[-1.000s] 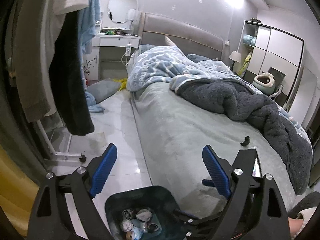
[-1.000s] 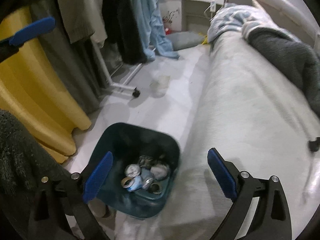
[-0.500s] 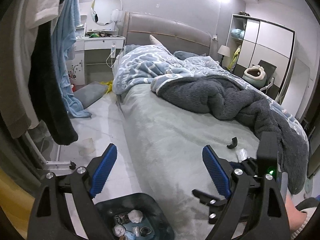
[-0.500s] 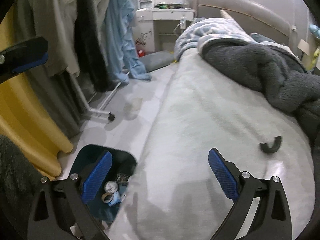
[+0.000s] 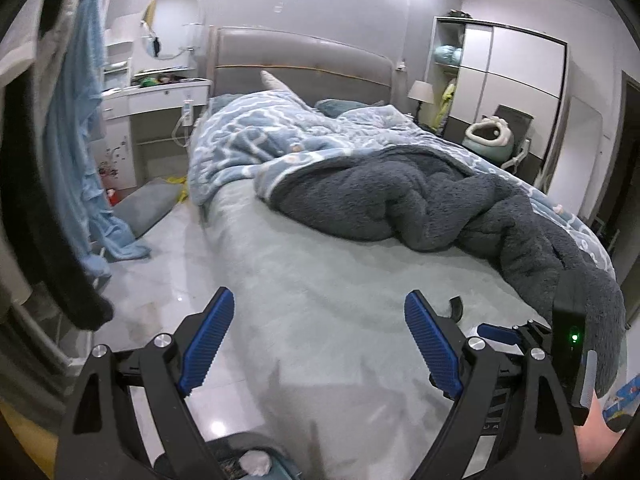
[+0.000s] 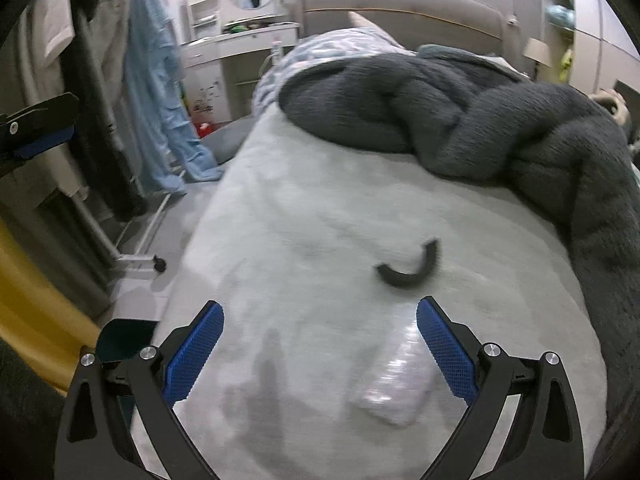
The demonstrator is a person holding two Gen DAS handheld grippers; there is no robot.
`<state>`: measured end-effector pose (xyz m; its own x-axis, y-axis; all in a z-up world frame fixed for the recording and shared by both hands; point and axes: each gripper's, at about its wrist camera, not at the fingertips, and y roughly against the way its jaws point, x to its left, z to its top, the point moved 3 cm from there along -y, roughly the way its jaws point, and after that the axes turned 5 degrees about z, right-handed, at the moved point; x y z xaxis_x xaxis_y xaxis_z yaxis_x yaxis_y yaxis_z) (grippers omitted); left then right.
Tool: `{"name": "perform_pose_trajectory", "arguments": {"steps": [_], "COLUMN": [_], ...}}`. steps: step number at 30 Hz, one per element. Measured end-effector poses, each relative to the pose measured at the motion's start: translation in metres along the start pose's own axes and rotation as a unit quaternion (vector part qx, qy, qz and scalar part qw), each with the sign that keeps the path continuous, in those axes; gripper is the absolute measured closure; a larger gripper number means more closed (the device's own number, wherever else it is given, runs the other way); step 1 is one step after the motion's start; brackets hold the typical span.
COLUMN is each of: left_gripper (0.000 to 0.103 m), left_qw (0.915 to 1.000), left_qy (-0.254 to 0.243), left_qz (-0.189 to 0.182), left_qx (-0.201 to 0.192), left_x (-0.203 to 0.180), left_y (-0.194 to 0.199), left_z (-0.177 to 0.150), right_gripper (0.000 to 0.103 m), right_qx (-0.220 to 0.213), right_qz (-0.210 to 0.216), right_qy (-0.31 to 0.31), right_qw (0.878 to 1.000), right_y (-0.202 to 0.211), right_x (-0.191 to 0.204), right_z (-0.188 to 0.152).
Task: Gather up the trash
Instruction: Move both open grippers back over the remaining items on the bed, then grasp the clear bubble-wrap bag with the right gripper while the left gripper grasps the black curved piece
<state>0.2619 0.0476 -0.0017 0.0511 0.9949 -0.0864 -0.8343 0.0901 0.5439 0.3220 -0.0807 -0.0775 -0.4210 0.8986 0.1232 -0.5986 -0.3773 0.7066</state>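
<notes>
On the bed (image 6: pixel 304 240), the clear plastic wrapper (image 6: pixel 394 384) lies just below the black curved piece (image 6: pixel 412 266), nearest the right claw (image 6: pixel 320 344), which gapes empty like the left claw (image 5: pixel 320 340).

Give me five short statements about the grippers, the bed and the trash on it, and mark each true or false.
1. The right gripper is open and holds nothing. True.
2. A curved black piece lies on the bed sheet. True.
3. The clear plastic wrapper is clamped in the left gripper. False: it lies on the sheet in front of the right gripper; the left gripper is open.
4. The dark grey blanket covers the black piece. False: the piece lies bare, apart from it.
5. The trash bin stands on the bed. False: it sits beside it.
</notes>
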Motion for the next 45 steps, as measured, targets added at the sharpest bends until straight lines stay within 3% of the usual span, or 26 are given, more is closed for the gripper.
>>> {"name": "perform_pose_trajectory", "arguments": {"steps": [6,11,13,20,22,30,40,45], "left_gripper": [0.015,0.017,0.018,0.021,0.022,0.030,0.034,0.044], "left_qw": [0.9984,0.9959,0.9950,0.9918,0.9907,0.9867,0.9779,0.9732], "left_qy": [-0.027,-0.051,-0.060,-0.077,-0.081,-0.090,-0.132,-0.149], "left_qz": [-0.049,-0.074,-0.079,-0.094,-0.100,-0.125,-0.145,-0.150], "left_qx": [-0.004,0.006,0.016,0.040,0.044,0.053,0.074,0.089], "left_x": [-0.033,-0.055,-0.062,-0.078,-0.084,-0.112,-0.152,-0.166], "left_y": [-0.031,-0.057,-0.070,-0.100,-0.108,-0.130,-0.149,-0.162], "left_z": [0.003,-0.002,-0.007,-0.019,-0.021,-0.027,-0.045,-0.053], "right_gripper": [0.005,0.006,0.017,0.041,0.054,0.058,0.058,0.058], "right_qx": [0.008,0.012,0.014,0.014,0.011,-0.005,-0.027,-0.028], "right_qz": [-0.021,-0.013,-0.009,0.011,0.018,0.033,0.019,0.021], "right_qy": [-0.038,-0.066,-0.074,-0.086,-0.085,-0.094,-0.129,-0.133], "right_qw": [0.999,0.998,0.997,0.996,0.996,0.995,0.991,0.991], "right_y": [0.001,0.005,0.002,0.003,0.006,0.021,0.044,0.050], "right_x": [-0.028,-0.043,-0.050,-0.053,-0.052,-0.067,-0.113,-0.116], "right_z": [-0.021,-0.031,-0.032,-0.036,-0.035,-0.033,-0.037,-0.046]}}
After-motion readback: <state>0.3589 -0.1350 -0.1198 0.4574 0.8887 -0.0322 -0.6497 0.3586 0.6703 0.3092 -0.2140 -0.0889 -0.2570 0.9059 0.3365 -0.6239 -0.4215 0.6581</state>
